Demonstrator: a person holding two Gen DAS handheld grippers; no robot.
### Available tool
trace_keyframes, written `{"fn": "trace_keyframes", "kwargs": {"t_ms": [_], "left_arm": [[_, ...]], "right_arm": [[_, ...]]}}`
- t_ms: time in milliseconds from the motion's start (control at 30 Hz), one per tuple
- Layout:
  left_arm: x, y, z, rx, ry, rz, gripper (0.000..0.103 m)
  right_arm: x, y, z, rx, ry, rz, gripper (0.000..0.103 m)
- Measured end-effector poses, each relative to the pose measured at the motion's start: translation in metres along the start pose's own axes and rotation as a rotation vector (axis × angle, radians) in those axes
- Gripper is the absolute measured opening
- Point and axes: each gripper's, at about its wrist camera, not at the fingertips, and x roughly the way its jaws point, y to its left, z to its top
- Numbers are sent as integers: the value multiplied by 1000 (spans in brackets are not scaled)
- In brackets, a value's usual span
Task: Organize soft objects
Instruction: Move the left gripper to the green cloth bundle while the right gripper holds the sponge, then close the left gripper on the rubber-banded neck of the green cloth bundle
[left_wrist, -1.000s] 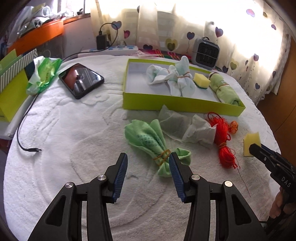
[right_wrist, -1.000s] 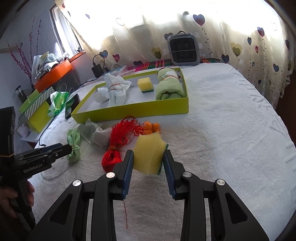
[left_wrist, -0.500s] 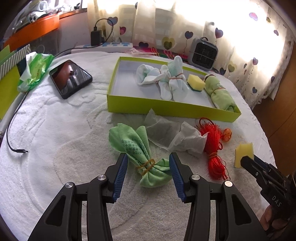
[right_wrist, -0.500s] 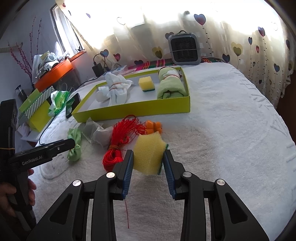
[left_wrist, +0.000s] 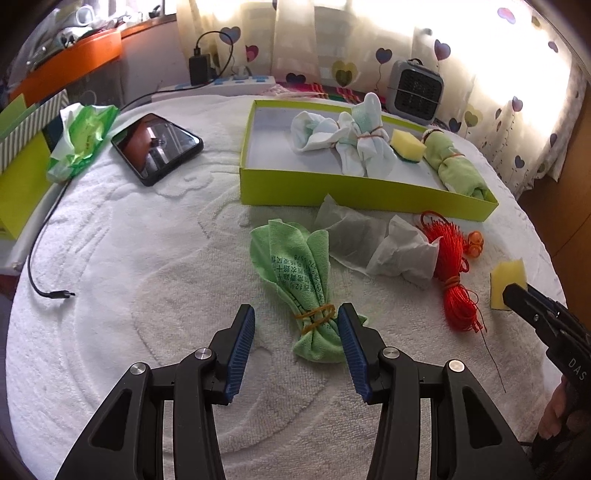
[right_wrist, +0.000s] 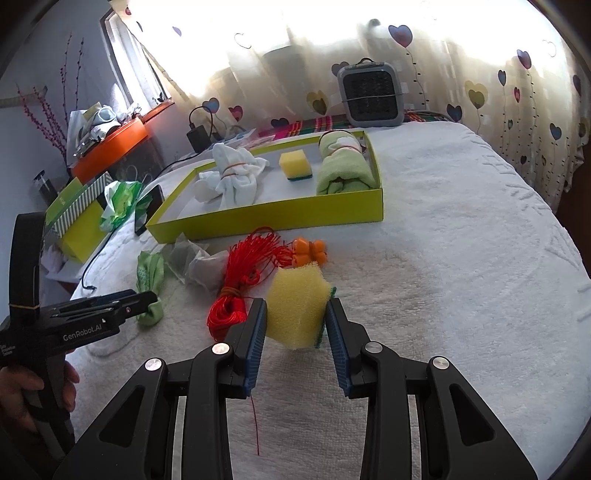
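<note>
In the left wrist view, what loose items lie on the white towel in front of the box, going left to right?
Green cloth bundle → translucent white pouches → red cord bundle → yellow sponge held in the right hand-held gripper.

A black smartphone (left_wrist: 157, 147) lies face up near the far left edge of the white towel-covered surface (left_wrist: 129, 258). Just beside it, at that edge, sits a crumpled green-and-white plastic wrapper (left_wrist: 79, 142). A black charging cable (left_wrist: 44, 258) trails along the left edge. A small grey fan heater (right_wrist: 371, 94) stands at the far edge, before the heart-patterned curtain (right_wrist: 480, 74).
</note>
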Motion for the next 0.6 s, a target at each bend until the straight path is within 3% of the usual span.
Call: {"fn": "trace_keyframes", "kwargs": {"t_ms": [233, 400, 600], "left_arm": [[-13, 10, 0, -1, -18, 44, 46], [-17, 12, 0, -65, -48, -53, 46], [-7, -9, 2, -47, -28, -49, 46]], "right_arm": [[0, 2, 0, -1, -3, -2, 34], [0, 1, 0, 2, -2, -4, 34], [0, 2, 0, -1, 2, -3, 34]]}}
